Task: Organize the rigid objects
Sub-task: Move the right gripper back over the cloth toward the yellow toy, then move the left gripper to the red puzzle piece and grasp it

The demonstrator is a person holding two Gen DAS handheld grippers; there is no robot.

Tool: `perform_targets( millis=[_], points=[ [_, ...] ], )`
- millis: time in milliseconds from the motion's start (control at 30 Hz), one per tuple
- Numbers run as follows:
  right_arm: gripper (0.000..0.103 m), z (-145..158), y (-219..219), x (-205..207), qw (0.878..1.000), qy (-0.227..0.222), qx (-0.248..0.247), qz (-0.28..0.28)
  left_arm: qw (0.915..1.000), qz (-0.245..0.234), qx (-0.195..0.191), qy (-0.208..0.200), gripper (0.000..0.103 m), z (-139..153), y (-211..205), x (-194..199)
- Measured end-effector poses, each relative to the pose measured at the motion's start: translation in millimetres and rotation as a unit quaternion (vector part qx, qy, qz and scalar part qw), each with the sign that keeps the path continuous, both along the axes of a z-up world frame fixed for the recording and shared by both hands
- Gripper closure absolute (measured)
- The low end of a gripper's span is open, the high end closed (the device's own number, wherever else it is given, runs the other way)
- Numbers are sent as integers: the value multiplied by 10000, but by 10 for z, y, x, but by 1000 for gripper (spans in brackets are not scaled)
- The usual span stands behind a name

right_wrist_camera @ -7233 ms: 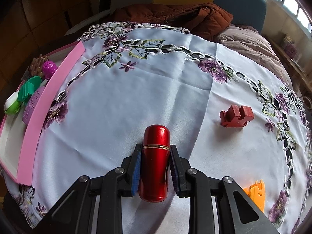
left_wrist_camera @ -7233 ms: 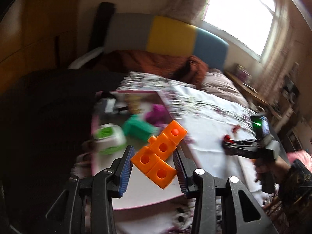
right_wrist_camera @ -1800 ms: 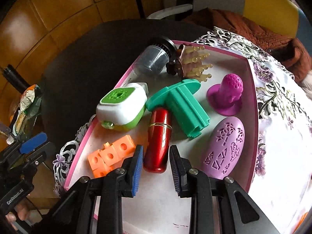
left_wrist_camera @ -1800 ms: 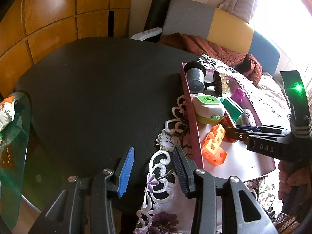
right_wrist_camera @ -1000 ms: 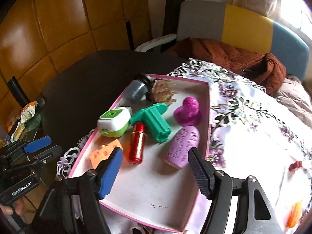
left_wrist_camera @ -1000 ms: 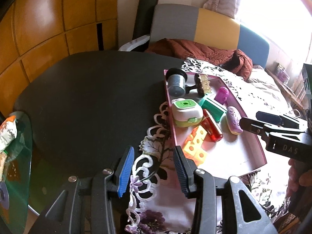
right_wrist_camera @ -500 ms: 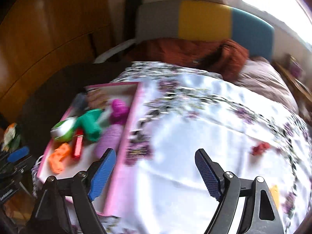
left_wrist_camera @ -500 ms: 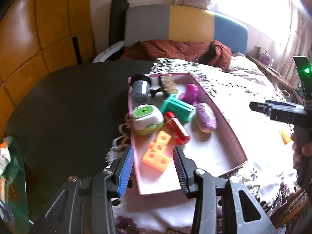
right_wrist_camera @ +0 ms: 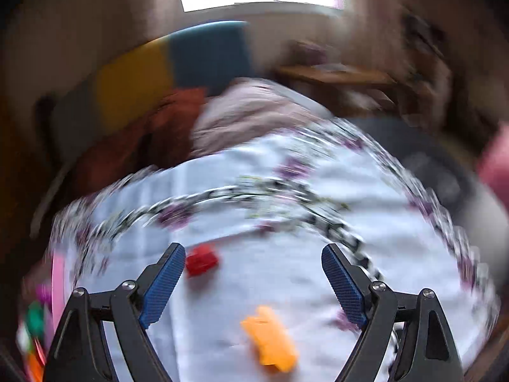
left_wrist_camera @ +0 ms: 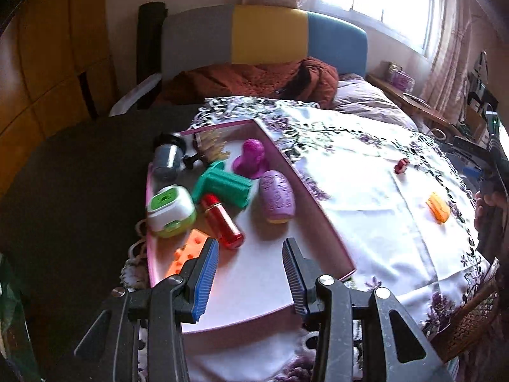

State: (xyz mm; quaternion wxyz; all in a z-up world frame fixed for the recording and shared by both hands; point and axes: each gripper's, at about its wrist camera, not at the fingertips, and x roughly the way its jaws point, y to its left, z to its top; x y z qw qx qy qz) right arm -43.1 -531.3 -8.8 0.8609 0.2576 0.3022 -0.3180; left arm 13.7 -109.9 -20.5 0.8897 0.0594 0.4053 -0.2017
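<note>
Rigid objects are what we are sorting into the pink tray (left_wrist_camera: 321, 219), and we are judging the job mostly done, with 2 pieces left out on the tablecloth (left_wrist_camera: 366, 191).

Starting at our right gripper (right_wrist_camera: 253, 278), we are holding its jaws spread wide with nothing between the pads; they have just been opening further. The right wrist view is smeared, so we are reading it loosely. We are seeing the orange piece (right_wrist_camera: 270, 337) lying on the cloth just below the gap between the fingers, toward 6 o'clock, and the red piece (right_wrist_camera: 202, 262) just beside the left finger, toward 10 o'clock. Neither is touching a pad. The tray is showing only as a pink sliver at 8 o'clock of that view.

Our left gripper (left_wrist_camera: 251, 275) is hovering over the near, bare part of the tray, jaws apart and empty. Beyond it, from 11 to 12 o'clock, we are counting 8 things already lying inside the tray: the orange block cluster (left_wrist_camera: 187, 251), the red cylinder (left_wrist_camera: 221, 221), the green-and-white box (left_wrist_camera: 170, 211), the teal piece (left_wrist_camera: 222, 184), the lilac oval (left_wrist_camera: 276, 195), the magenta knob (left_wrist_camera: 251, 159), the grey cup (left_wrist_camera: 167, 159) and a pale spiky comb-like thing (left_wrist_camera: 213, 148).

In our judgement, we are now heading for the 2 loose pieces; the orange one is looking the closer pick for the right gripper.
</note>
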Motion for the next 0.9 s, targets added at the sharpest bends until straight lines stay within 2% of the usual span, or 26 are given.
perform_targets(
  millis=[100, 233, 400, 500, 633, 900],
  points=[
    [14, -81, -240, -156, 9971, -205, 502, -540, 9998, -194, -40, -4, 61, 19, -156, -3],
    [14, -215, -300, -138, 9941, -89, 924, -562, 9987, -470, -163, 105, 61, 32, -404, 26],
    [12, -266, -243, -81, 9942, 89, 1001, -391, 9959, -776, -281, 379, 61, 1, -696, 68],
    [12, -311, -257, -76, 9931, 123, 1101, -381, 9948, -947, -101, 360, 61, -15, -891, 32],
    [10, -310, -282, -112, 9920, 48, 1177, -453, 9915, -1256, -69, 330, 61, -7, -1140, -8],
    [10, -312, -336, -174, 9891, -147, 1338, -592, 9870, -1536, 32, 478, 61, -80, -1530, 65]
  ],
)
